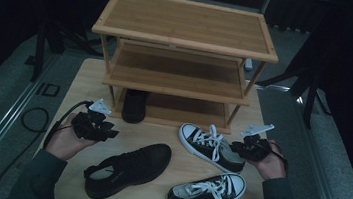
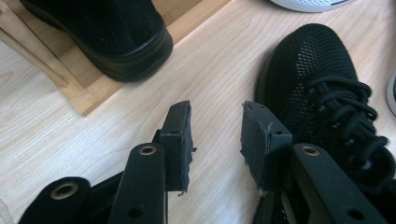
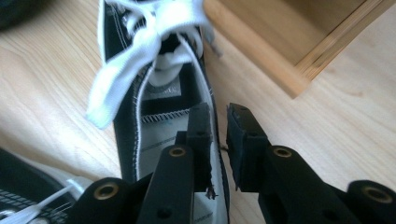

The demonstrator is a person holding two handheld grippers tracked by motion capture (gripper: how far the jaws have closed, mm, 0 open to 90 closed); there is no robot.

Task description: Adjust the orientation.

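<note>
A three-tier bamboo shoe rack [image 1: 189, 18] stands at the back of the table. One black shoe [image 1: 135, 106] [image 2: 112, 32] sits on its bottom shelf, heel toward me. Its mate [image 1: 129, 167] [image 2: 322, 93] lies on the table. My left gripper [image 1: 110, 133] [image 2: 216, 116] hovers open over bare wood between these two, with nothing between its pads. Two black-and-white laced sneakers lie at the right. My right gripper [image 1: 236, 147] [image 3: 219, 119] straddles the heel-side wall of the upper sneaker [image 1: 207, 144] [image 3: 163, 93], one jaw inside and one outside, with a gap showing between the pads.
The second sneaker [image 1: 207, 189] [image 3: 18, 196] lies near the table's front edge. The light wooden table [image 1: 85, 84] ends close behind my forearms. A corner of the rack base [image 3: 280, 51] lies just beyond the right gripper. Cables trail off the left side.
</note>
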